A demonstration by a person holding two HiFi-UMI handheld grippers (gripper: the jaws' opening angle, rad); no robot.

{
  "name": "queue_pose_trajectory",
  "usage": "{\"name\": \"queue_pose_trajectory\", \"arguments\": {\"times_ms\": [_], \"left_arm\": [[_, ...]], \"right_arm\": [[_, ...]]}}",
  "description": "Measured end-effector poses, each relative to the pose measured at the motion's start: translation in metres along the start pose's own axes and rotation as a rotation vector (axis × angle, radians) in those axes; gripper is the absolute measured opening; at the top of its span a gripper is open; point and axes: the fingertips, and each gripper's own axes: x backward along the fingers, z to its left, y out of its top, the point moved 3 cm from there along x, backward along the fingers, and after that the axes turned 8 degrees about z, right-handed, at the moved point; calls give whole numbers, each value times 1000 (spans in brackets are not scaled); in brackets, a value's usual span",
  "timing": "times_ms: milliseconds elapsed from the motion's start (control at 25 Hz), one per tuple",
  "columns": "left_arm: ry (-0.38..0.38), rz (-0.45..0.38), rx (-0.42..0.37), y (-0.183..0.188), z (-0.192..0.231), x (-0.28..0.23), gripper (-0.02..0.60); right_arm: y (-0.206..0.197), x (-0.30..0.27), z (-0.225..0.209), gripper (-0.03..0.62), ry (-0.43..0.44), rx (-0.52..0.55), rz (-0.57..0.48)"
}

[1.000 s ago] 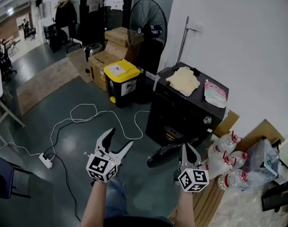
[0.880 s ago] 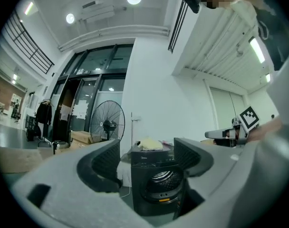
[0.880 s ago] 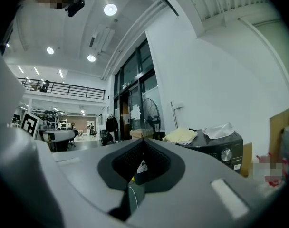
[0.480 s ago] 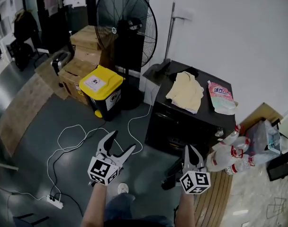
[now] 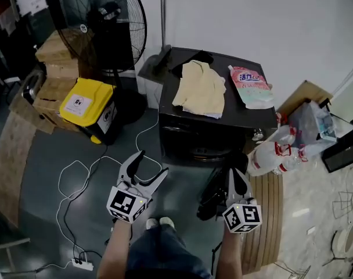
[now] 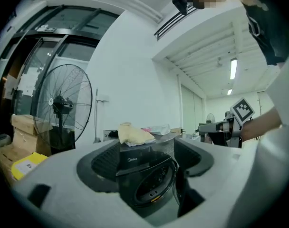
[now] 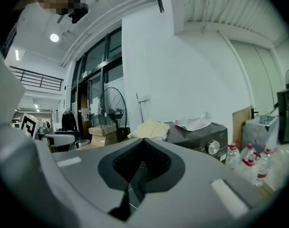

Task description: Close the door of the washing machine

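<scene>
Standing in front of the washer (image 5: 217,129), looking down at it. It's the black front-loader against the white wall, and its door (image 5: 210,199) is hanging open, swung out toward me on the right side of the front. So not closed yet.

My left gripper (image 5: 152,164) has its fingers spread wide with nothing between them. Through the gap I can see the washer front and the round drum opening, with the door off to the right of it. It's hovering over the floor, short of the machine.

My right gripper (image 5: 234,176) has its fingers pressed together, tips touching, nothing pinched that I can make out. In the head view it sits just beside the open door, on the door's right. Can't tell if it's touching it.

On top of the washer there's a yellow cloth (image 5: 201,89) and a pouch (image 5: 249,86) next to it. Bottles (image 5: 278,153) are on the floor to the right, a bin (image 5: 86,106) and a fan (image 5: 98,22) to the left, and a cable (image 5: 78,173) loops across the floor.
</scene>
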Motion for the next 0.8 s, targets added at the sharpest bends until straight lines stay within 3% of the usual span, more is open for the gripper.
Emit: {"name": "queue_pose_trajectory", "arguments": {"times_ms": [440,800], "left_arm": [[-249,136,-39,-74,-107,-88,345],[-424,286,-79,-189,-208,-107,345]], "right_arm": [[-62,33,-75,11,-176,-70,69],[-147,58,-115,11,-270,-143,92]]}}
